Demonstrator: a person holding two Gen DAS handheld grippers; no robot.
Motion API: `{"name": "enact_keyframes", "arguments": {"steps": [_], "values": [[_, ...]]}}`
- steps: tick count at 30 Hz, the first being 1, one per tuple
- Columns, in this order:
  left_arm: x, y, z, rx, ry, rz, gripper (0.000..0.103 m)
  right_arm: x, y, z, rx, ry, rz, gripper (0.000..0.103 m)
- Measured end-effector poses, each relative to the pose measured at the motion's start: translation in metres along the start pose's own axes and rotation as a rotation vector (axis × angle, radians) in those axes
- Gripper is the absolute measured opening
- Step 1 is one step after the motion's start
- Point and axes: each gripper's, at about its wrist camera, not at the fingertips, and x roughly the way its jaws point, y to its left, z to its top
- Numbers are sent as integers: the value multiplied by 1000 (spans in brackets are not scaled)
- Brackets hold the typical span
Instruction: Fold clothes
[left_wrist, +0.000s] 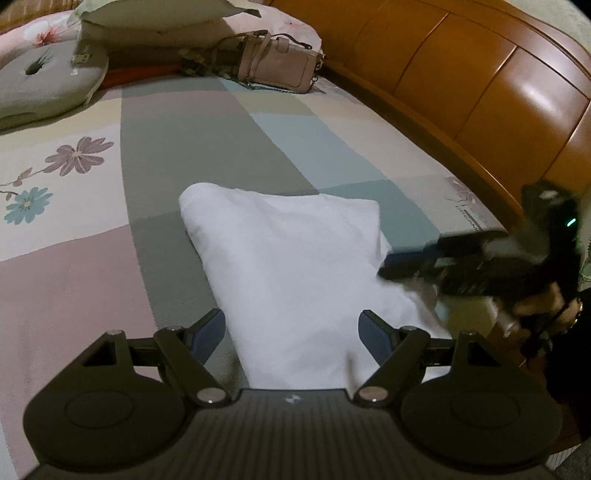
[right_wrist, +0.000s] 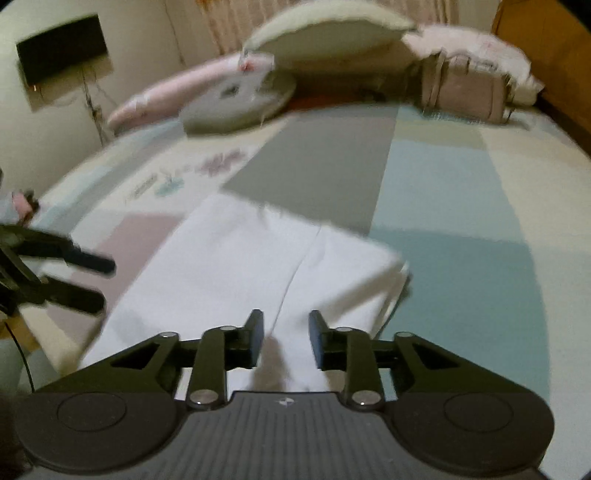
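1. White garment (left_wrist: 295, 280): lay folded on the bed (left_wrist: 155, 155), in the lower centre of the left wrist view, its far edge toward mid-frame.
2. Left tool (left_wrist: 293, 330): jaws stood wide at the bottom of that view, one on either side of the garment's near end; the blue pads (left_wrist: 210, 332) pressed on nothing.
3. Right tool (right_wrist: 286, 338): jaws stood at a narrow gap, bottom centre of the right wrist view, above the white cloth with nothing clamped between them. In the left wrist view it showed blurred at the right edge, beside the garment's right side.
4. Bedspread: patchwork of grey, blue, pink and cream blocks with flower prints at the left.
5. Pink handbag (left_wrist: 279, 64) and pillows (left_wrist: 48, 81): upper part of the frame, well apart from the garment.
6. Wooden headboard (left_wrist: 480, 81): upper right.
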Motion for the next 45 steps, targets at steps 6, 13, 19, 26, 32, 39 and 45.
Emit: {"name": "enact_keyframes", "arguments": {"steps": [6,13,19,26,32,39,45], "values": [[-3,-1,0,9,5,15,79,-14,1,-6,-8,13,-18,39],[-7,-7,2,18,-8,9,79,20,-13,25,-41,-50,-4,37],[-9,-3,0,14,3,28,79,10,-39,26,48,-111,-58,33],[1,-6,3,14,18,10,79,9,-22,21,12,-85,31,34],[-4,-11,1,22,5,38,79,5,-41,24,116,-118,-53,34],[-2,-12,4,-12,-19,43,79,-53,8,-10,65,-71,20,34],[-4,-22,-4,-12,-45,45,79,-54,23,-68,219,41,50,52]]}}
